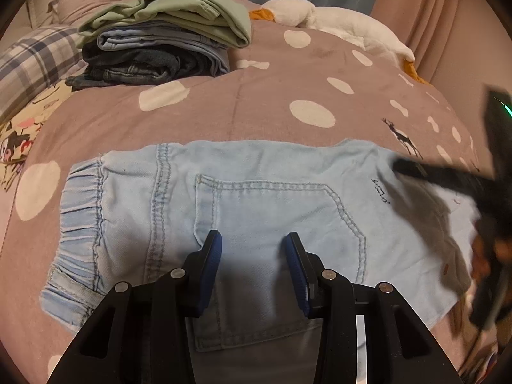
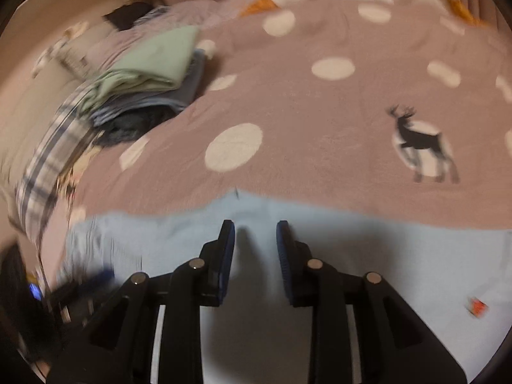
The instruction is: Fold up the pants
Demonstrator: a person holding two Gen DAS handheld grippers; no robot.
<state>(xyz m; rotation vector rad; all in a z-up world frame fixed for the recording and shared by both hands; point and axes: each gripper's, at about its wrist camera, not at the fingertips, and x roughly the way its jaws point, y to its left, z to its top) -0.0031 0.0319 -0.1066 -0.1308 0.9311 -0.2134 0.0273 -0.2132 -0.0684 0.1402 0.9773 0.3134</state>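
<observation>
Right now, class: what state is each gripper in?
Left gripper: open, holding nothing, above the light blue pants.
Right gripper: open, holding nothing, also above the pants.

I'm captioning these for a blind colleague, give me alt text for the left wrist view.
Light blue denim pants lie flat on a pink polka-dot bedspread, back pocket up, under the open left tool. The blurred right tool reaches in from the right edge; a stack of folded clothes sits far left.

We hold our left gripper [image 1: 252, 240] and right gripper [image 2: 255, 228] low, jaws apart, gripping nothing.
</observation>
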